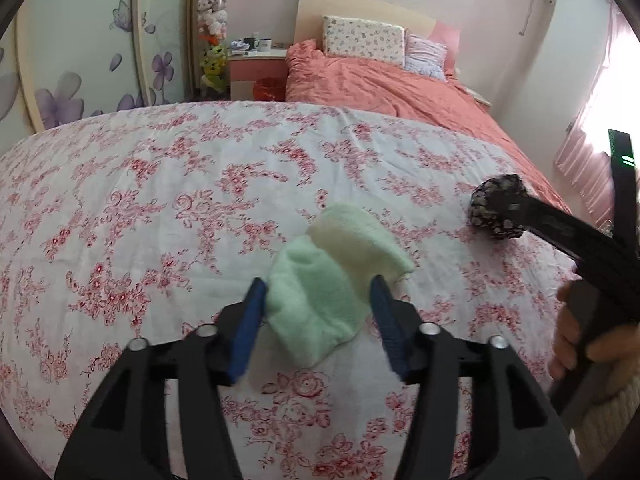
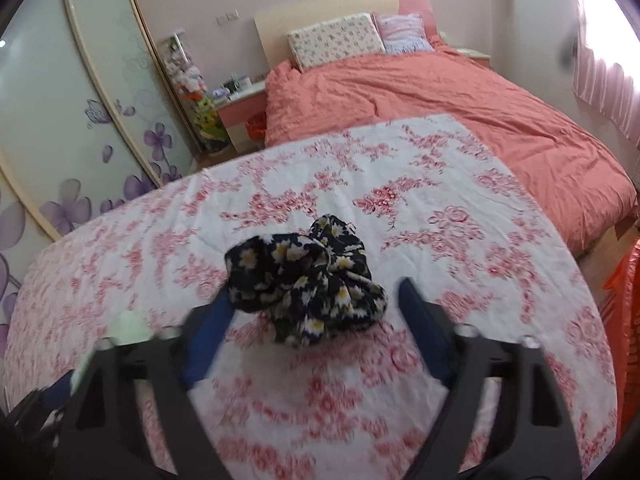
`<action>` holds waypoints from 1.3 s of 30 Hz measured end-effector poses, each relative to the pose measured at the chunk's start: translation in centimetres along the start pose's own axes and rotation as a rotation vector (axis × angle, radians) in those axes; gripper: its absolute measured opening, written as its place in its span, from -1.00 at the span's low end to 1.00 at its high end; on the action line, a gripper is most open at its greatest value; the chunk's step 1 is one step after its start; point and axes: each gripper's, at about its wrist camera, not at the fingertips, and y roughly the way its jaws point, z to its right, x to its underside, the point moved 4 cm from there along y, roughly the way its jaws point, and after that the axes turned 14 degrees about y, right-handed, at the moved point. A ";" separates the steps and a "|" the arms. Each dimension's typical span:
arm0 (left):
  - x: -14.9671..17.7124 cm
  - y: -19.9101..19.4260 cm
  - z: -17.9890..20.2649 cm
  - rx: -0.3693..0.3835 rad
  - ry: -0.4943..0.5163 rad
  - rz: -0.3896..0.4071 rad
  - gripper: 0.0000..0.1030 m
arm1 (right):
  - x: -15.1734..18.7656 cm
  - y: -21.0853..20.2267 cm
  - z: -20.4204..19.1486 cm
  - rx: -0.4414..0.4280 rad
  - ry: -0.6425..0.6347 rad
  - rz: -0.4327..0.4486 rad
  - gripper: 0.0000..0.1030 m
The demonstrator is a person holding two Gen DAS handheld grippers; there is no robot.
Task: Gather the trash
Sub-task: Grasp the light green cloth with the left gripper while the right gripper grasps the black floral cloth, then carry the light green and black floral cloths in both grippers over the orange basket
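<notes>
A pale green and cream cloth (image 1: 332, 276) lies on a table covered by a white cloth with pink flowers (image 1: 160, 208). My left gripper (image 1: 318, 292) is open, its blue fingers on either side of the cloth's near end. A crumpled black cloth with daisies (image 2: 308, 280) lies further right; it also shows in the left wrist view (image 1: 496, 204). My right gripper (image 2: 316, 304) is open around the near part of the black cloth. A bit of the green cloth (image 2: 128, 328) shows at the left of the right wrist view.
Behind the table stands a bed with a salmon duvet (image 1: 400, 88) and pillows (image 1: 364, 38). A nightstand (image 1: 256, 64) with cups and a red bin (image 1: 268, 88) stand left of the bed. A wardrobe with purple flowers (image 1: 80, 60) is at left. An orange bag (image 2: 628, 320) hangs at right.
</notes>
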 end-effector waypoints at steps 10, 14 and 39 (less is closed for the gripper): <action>-0.8 1.5 1.7 -0.010 0.022 -0.006 0.54 | 1.0 -2.1 2.6 0.009 -0.004 -0.002 -0.69; -0.6 2.0 2.2 -0.045 0.036 -0.018 0.54 | 1.5 -3.0 3.7 0.025 -0.013 0.004 -0.69; -1.4 -0.3 2.3 -0.043 0.010 0.047 -0.74 | 3.0 -8.9 5.4 0.002 -0.057 0.062 -0.69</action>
